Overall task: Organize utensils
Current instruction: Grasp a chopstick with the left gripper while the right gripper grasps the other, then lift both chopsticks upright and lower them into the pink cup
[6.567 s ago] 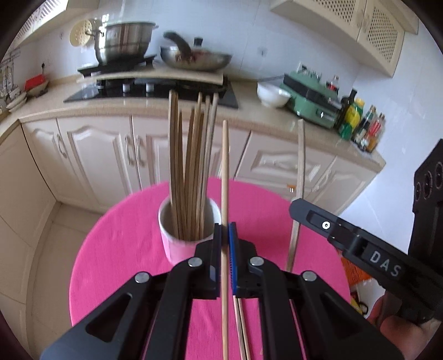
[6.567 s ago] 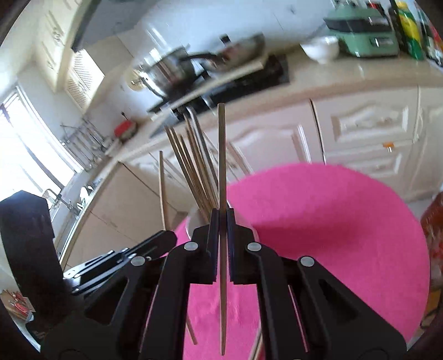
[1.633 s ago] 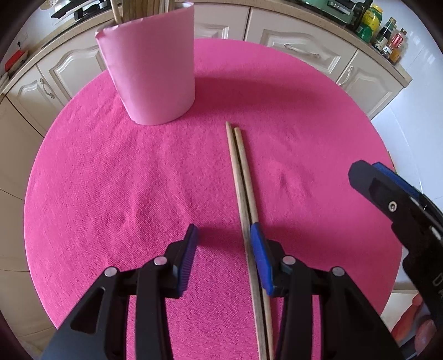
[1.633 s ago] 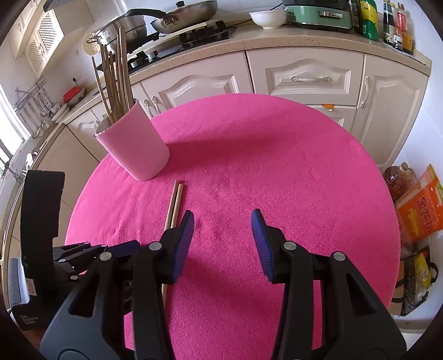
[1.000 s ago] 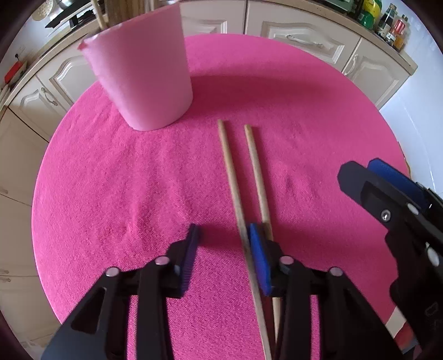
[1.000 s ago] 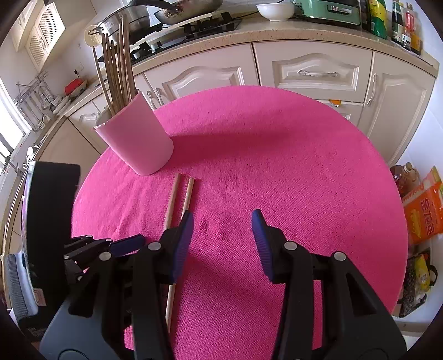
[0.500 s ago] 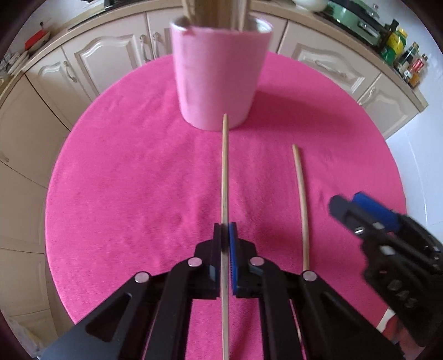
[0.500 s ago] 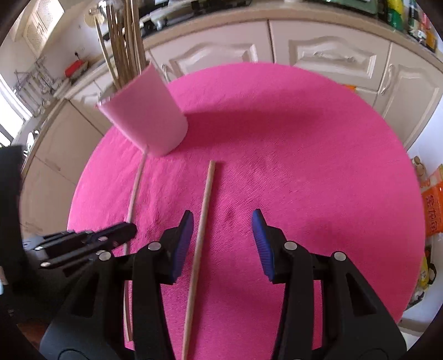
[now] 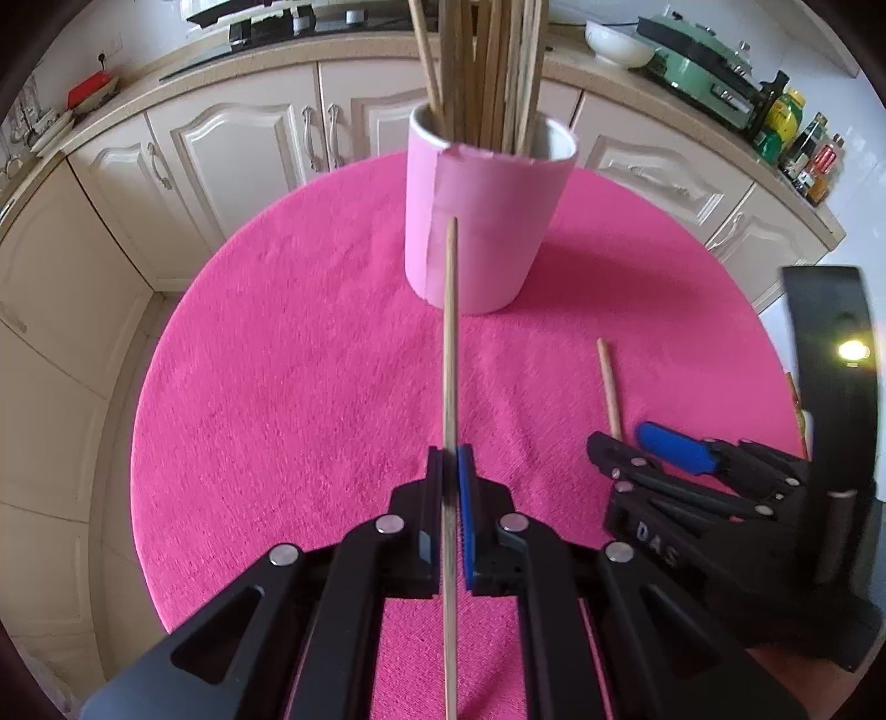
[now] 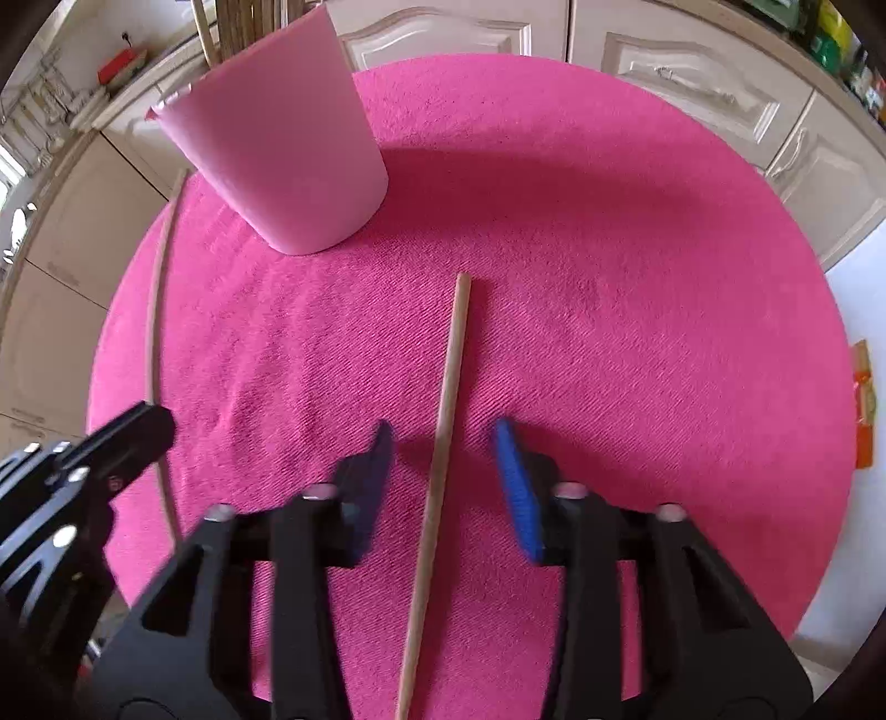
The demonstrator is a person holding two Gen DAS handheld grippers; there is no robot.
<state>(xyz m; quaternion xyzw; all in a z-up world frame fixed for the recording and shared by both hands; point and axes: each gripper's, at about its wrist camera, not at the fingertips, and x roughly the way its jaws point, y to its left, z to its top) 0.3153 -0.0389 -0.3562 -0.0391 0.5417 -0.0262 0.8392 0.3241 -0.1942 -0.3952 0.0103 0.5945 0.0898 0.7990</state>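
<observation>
My left gripper (image 9: 451,471) is shut on a wooden chopstick (image 9: 450,343) and holds it above the pink tablecloth, tip toward the pink cup (image 9: 482,221) that holds several chopsticks. My right gripper (image 10: 443,443) is open, low over the cloth, its fingers on either side of a second chopstick (image 10: 443,410) that lies flat. In the left wrist view this chopstick (image 9: 607,387) runs under the right gripper (image 9: 637,443). In the right wrist view the cup (image 10: 282,144) is at the upper left, and the held chopstick (image 10: 156,332) and the left gripper (image 10: 138,432) are at the left.
The round table (image 9: 277,387) is covered in pink cloth, and its edge drops off on all sides. Cream kitchen cabinets (image 9: 232,155) and a counter with a white bowl (image 9: 620,47), a green appliance (image 9: 703,66) and bottles (image 9: 797,138) stand behind.
My left gripper has closed on one chopstick and lifted it toward the cup. My right gripper has come down so that its open fingers stand either side of the other chopstick.
</observation>
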